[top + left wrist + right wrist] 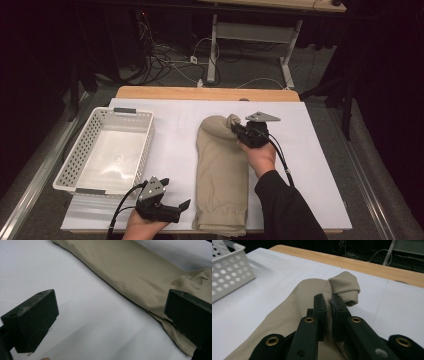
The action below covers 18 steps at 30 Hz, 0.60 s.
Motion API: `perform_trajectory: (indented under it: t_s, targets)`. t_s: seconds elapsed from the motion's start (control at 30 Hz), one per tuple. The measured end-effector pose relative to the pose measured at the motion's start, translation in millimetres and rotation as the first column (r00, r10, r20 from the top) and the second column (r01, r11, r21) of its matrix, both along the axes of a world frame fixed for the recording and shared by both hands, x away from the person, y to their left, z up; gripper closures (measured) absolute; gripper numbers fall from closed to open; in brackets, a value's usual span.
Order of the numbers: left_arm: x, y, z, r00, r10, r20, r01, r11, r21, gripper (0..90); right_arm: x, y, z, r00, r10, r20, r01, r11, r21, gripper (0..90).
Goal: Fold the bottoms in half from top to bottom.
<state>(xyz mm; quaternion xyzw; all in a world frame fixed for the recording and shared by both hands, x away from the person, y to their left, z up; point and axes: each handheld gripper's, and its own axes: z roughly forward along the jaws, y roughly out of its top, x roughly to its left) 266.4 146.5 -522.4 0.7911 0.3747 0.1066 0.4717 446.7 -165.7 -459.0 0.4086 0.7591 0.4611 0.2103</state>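
**Beige cloth pinched at its far end, left jaws apart**

A long beige cloth (221,170) is seen lying lengthwise on the white sheet (320,165) that covers the desk (207,93), slightly right of the middle, stretching from the near edge toward the far edge. Its near end is laid flat at the near edge; its far end is bunched and lifted off the sheet.

The right hand-held gripper (239,130) is held over the far end of the cloth, and its jaws are clamped on a twisted fold of the fabric. In the right gripper view the two black jaws (329,312) are pressed together with the cloth squeezed between them, and a rolled knob of fabric is seen standing up just past the fingertips.

The left hand-held gripper (182,206) is held low near the near edge of the desk, just left of the cloth's near end. Its jaws are spread wide apart, with nothing gripped; in the left gripper view bare white sheet is seen between them, and the long edge of the cloth (140,272) runs just beyond the right jaw.

A white perforated basket (80,155) is placed near the left edge of the desk, well apart from the cloth.
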Motion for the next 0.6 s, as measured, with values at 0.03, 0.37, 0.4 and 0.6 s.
perform_trajectory:
  t_s: [0.03, 0.37, 0.4, 0.6]
  targets:
    - [-0.1, 0.0, 0.0, 1.0, 0.0, 0.001, 0.0, 1.0, 0.0, 0.0, -7.1, -0.7, 1.7, 1.0, 0.005, 0.006, -0.005, 1.0, 0.003, 85.7]
    - [-0.6, -0.8, 0.0, 1.0, -0.001, 0.004, 0.001, 1.0, 0.005, 0.0, -62.2, -5.4, 6.3, 0.9961, 0.07, 0.053, -0.071, 0.997, 0.016, 85.7]
    - [-0.5, -0.9, 0.0, 1.0, -0.001, 0.004, 0.001, 1.0, 0.005, 0.0, -67.3, -5.7, 6.3, 0.9957, 0.075, 0.055, -0.076, 0.997, 0.018, 85.7]
    - [-0.4, -0.8, 0.0, 1.0, -0.004, 0.002, 0.004, 1.0, 0.006, 0.0, -95.3, -8.8, -0.2, 0.9916, 0.111, 0.066, -0.112, 0.994, 0.015, 85.6]
